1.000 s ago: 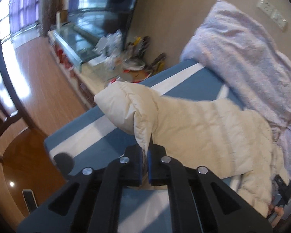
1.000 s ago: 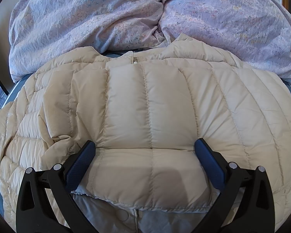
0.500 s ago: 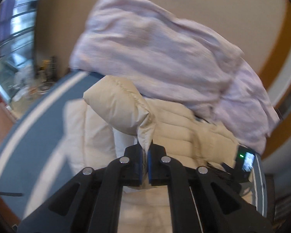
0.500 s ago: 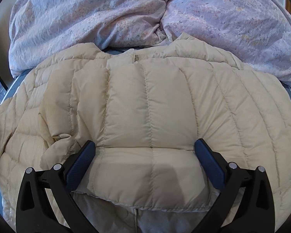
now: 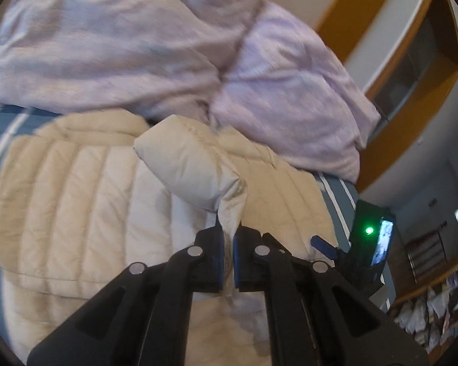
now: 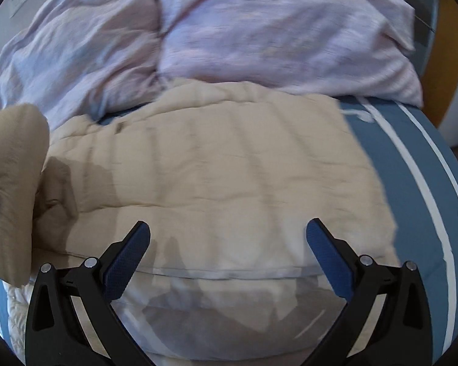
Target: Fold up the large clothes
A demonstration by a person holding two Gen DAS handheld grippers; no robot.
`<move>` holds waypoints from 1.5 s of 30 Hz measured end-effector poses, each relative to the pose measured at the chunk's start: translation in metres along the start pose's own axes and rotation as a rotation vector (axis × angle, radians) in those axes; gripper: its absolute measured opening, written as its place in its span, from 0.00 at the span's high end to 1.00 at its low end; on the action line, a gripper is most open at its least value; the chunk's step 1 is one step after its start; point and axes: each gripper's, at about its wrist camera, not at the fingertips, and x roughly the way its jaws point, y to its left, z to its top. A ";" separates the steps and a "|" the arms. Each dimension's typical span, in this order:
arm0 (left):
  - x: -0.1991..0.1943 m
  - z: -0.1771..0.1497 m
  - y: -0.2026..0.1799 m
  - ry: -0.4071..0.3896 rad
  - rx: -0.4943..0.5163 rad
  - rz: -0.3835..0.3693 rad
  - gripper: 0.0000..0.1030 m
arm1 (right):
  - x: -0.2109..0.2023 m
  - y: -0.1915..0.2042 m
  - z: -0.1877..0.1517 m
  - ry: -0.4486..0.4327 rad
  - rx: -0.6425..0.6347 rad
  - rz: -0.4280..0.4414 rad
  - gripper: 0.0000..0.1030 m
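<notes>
A cream quilted down jacket [image 5: 76,195] lies spread on the blue striped bed; it also fills the right wrist view [image 6: 229,177]. My left gripper [image 5: 228,244] is shut on the end of the jacket's sleeve [image 5: 192,164] and holds it lifted over the jacket body. The lifted sleeve shows at the left edge of the right wrist view [image 6: 12,183]. My right gripper [image 6: 228,241] is open and empty, hovering just above the jacket's lower hem. It shows in the left wrist view [image 5: 366,244] at the right, beside the jacket.
A crumpled lilac duvet [image 5: 137,45] is piled along the head of the bed [image 6: 412,183], touching the jacket's collar; it also shows in the right wrist view [image 6: 229,30]. A wood-trimmed wall and shelves [image 5: 436,289] stand at the right.
My left gripper has swung the sleeve from the bed's left side across over the jacket body. The right gripper has shifted right and stays open.
</notes>
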 end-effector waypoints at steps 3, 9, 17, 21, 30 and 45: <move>0.021 -0.003 -0.005 0.048 -0.015 -0.004 0.85 | -0.001 -0.016 -0.001 -0.006 0.031 -0.001 0.01; -0.001 -0.004 0.007 -0.003 0.004 0.031 0.44 | -0.020 -0.017 -0.001 -0.069 0.026 0.050 0.05; -0.030 -0.003 0.059 -0.048 0.010 0.249 0.40 | -0.034 0.023 0.002 -0.083 -0.032 0.257 0.53; -0.026 -0.011 0.080 -0.038 0.023 0.329 0.40 | -0.040 0.053 -0.002 -0.104 -0.105 0.310 0.59; -0.012 -0.022 0.107 -0.019 0.037 0.413 0.40 | -0.015 0.076 -0.010 -0.043 -0.159 0.305 0.62; 0.021 -0.037 0.137 0.006 0.042 0.441 0.31 | 0.024 0.051 -0.025 0.017 -0.059 0.273 0.68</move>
